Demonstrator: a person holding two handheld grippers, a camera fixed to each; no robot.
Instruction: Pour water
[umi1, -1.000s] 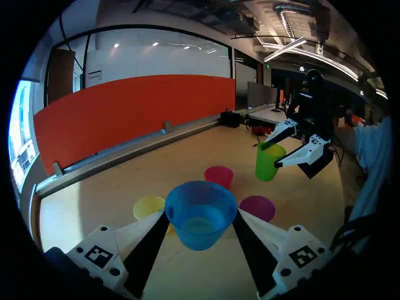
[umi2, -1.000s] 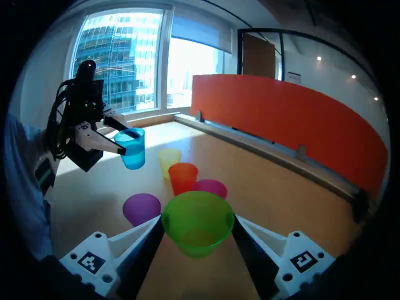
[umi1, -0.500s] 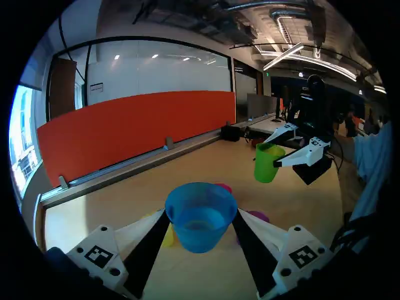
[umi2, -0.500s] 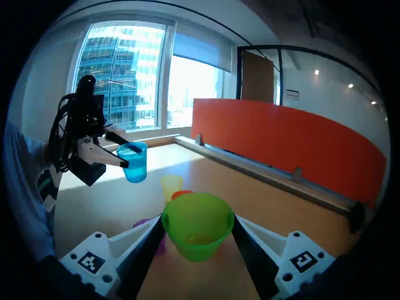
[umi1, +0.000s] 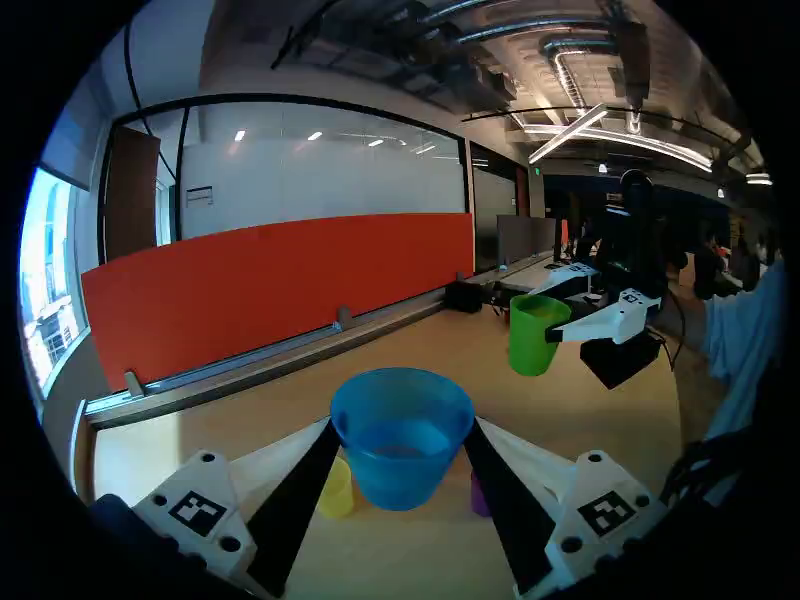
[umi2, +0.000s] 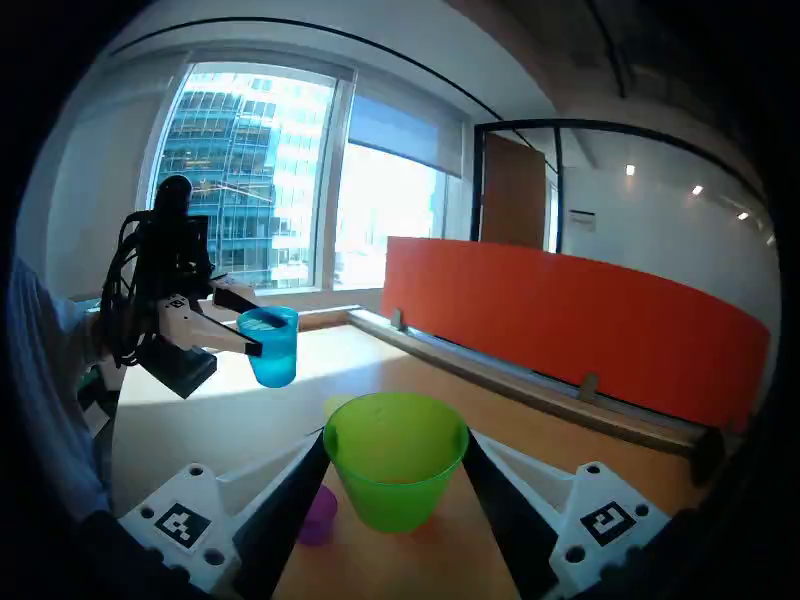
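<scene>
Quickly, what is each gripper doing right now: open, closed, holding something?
Left gripper: closed, holding the blue cup.
Right gripper: closed, holding the green cup.

Blue cup (umi1: 402, 440), green cup (umi2: 396, 480); yellow cup (umi1: 338, 488), purple cup (umi2: 320, 515); orange partition (umi1: 270, 280)

A long orange partition (umi1: 280, 280) runs along the far edge of a pale wooden table (umi1: 400, 335), with a metal rail (umi1: 250, 358) at its foot. A yellow cup (umi1: 338, 488) and a purple cup (umi2: 318, 515) stand on the table. Behind the partition are a glass wall (umi1: 320, 170) and a wooden door (umi2: 513, 195). A big window (umi2: 250, 190) looks onto tall buildings (umi2: 205, 170). Strip lights (umi1: 570, 118) and ducts (umi1: 560, 45) cross the ceiling.
</scene>
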